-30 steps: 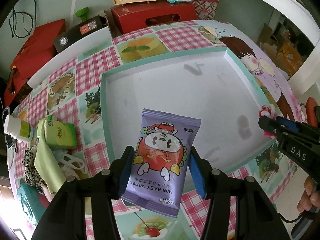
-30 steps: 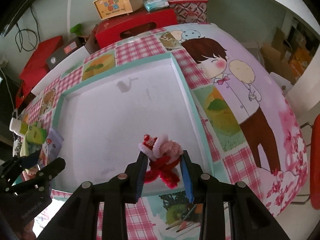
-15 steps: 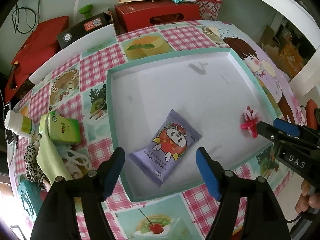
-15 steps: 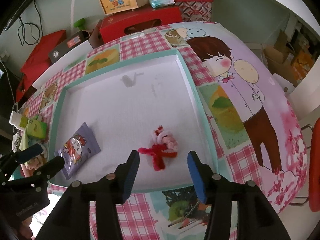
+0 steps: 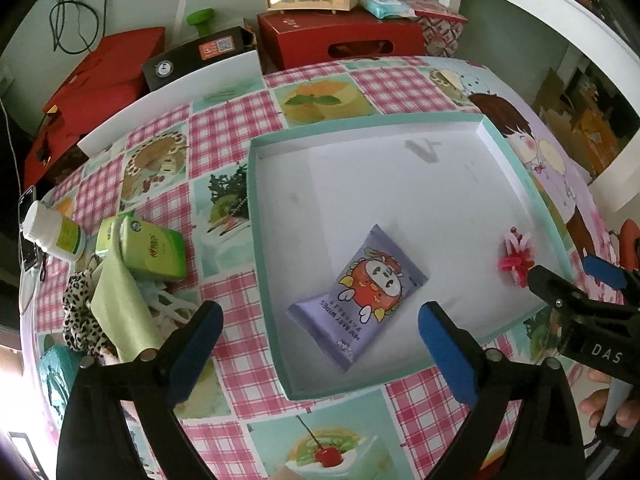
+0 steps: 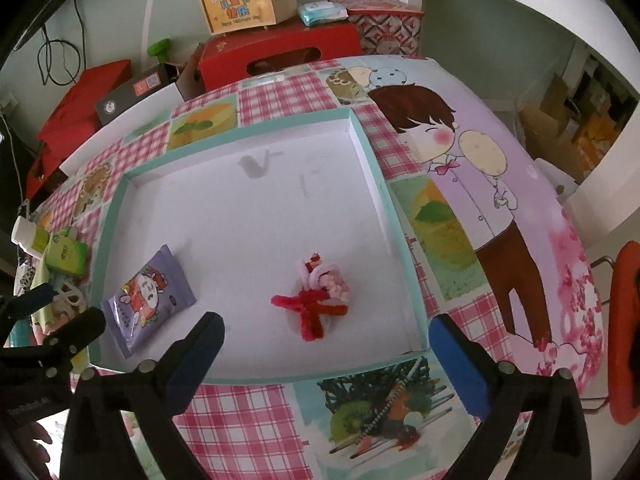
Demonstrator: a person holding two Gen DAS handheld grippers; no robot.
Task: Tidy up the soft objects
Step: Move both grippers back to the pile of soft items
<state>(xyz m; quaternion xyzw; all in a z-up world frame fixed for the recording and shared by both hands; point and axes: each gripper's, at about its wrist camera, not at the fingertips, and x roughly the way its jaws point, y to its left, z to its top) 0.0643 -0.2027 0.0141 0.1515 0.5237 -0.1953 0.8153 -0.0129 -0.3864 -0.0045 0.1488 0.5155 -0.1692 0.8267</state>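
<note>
A purple pack of baby wipes (image 5: pixel 358 294) lies flat in the teal-rimmed white tray (image 5: pixel 256 216), near its front left corner; it also shows in the right wrist view (image 6: pixel 146 294). A red and pink fuzzy ornament (image 6: pixel 318 298) lies in the tray's front right part, also seen in the left wrist view (image 5: pixel 516 254). My left gripper (image 5: pixel 320 346) is open and empty, above the tray's front edge. My right gripper (image 6: pixel 326 354) is open and empty, above the same edge, just short of the ornament.
Left of the tray lies a pile: a green tissue pack (image 5: pixel 154 248), a leopard-print scrunchie (image 5: pixel 80 320), a light green cloth (image 5: pixel 120 312) and a white bottle (image 5: pixel 52 230). Red boxes (image 5: pixel 340 38) stand behind the patterned table. The table's right edge drops off near the tray.
Both grippers opened and let go: the wipes pack and the ornament now lie in the tray. Both grippers have pulled back and up toward the front edge.
</note>
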